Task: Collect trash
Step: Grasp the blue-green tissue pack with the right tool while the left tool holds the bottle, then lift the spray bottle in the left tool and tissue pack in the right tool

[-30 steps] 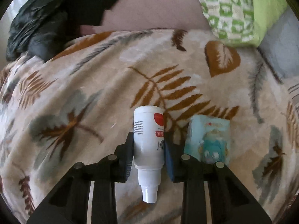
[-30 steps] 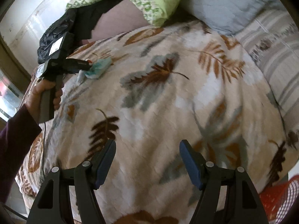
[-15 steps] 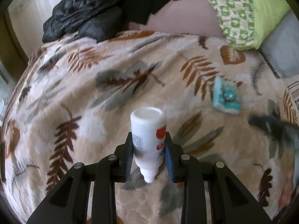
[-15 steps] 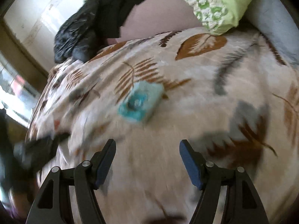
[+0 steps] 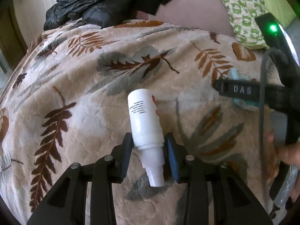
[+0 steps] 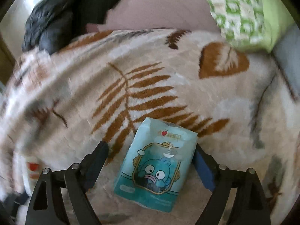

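Easing apart around a white spray bottle point(image 5: 144, 116): left tongs point(image 5: 148, 150), pads flanking the bottle's shoulder, left pad against it, right pad seemingly just clear. Pointing nozzle-first back between the tongs, base aimed far and slightly left over the leaf-patterned blanket point(image 5: 84, 103) on the bed. Printed black text facing left, a red mark on the right side. Hard to tell whether resting on the blanket or hanging just above it.

Spread wide over a pale blue tissue packet point(image 6: 159, 161) with a cartoon fish face: right tongs point(image 6: 151, 148), nothing clamped. Lying flat on the blanket between the two pads, well nearer the right one; right pad just beside or touching the packet's right edge, left pad clearly apart from it with bare blanket between. Tilted a little, far end leaning right, near end reaching back toward the body of the tongs.

Seen from the left wrist, well to the right of the bottle: the same right tongs, side-on, over a sliver of teal packet, gripped lower down by a hand point(image 5: 285, 153).

Heaped at the far left of the bed, a black jacket point(image 5: 90, 5); at the far right, a green patterned pillow point(image 5: 243, 9).
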{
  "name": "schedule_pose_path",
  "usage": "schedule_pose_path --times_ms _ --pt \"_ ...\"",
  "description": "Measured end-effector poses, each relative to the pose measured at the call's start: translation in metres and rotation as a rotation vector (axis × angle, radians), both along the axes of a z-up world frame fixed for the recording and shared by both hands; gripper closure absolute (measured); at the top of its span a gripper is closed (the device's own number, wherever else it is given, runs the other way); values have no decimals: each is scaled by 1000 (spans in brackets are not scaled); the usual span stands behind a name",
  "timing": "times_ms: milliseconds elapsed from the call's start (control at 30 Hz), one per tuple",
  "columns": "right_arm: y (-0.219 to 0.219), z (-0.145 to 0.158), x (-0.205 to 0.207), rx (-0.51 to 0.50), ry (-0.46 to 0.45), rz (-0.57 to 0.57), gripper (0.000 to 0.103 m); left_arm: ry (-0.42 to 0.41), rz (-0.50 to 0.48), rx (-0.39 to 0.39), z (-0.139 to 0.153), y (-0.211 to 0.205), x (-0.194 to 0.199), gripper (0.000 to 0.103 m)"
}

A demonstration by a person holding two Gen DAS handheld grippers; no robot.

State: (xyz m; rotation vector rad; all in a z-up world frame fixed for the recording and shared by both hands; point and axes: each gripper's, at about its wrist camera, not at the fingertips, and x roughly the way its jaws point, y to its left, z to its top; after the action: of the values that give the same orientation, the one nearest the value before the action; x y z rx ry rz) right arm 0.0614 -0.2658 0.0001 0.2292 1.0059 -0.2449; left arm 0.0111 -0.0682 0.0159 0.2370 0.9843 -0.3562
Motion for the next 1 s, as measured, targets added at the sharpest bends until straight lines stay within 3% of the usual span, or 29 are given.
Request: schedule_pose_path --times_ms 67,100,333,600,833,1000 --pt "9 8 -6 -21 -28 42 63 8 -12 -6 4 2 1 73" --pt "10 12 -10 -27 -29 55 71 18 -15 -20 7 4 0 73" --pt "20 49 -62 -10 -111 168 72 -9 43 -27 39 36 -24 73" --pt "0 68 -146 178 -153 107 72 -74 72 -68 88 52 -71 73" --pt "3 82 -212 223 -182 100 72 -130 40 -70 118 41 -120 73" --pt "7 99 -254 231 -238 75 71 -205 30 -11 127 33 -151 73"
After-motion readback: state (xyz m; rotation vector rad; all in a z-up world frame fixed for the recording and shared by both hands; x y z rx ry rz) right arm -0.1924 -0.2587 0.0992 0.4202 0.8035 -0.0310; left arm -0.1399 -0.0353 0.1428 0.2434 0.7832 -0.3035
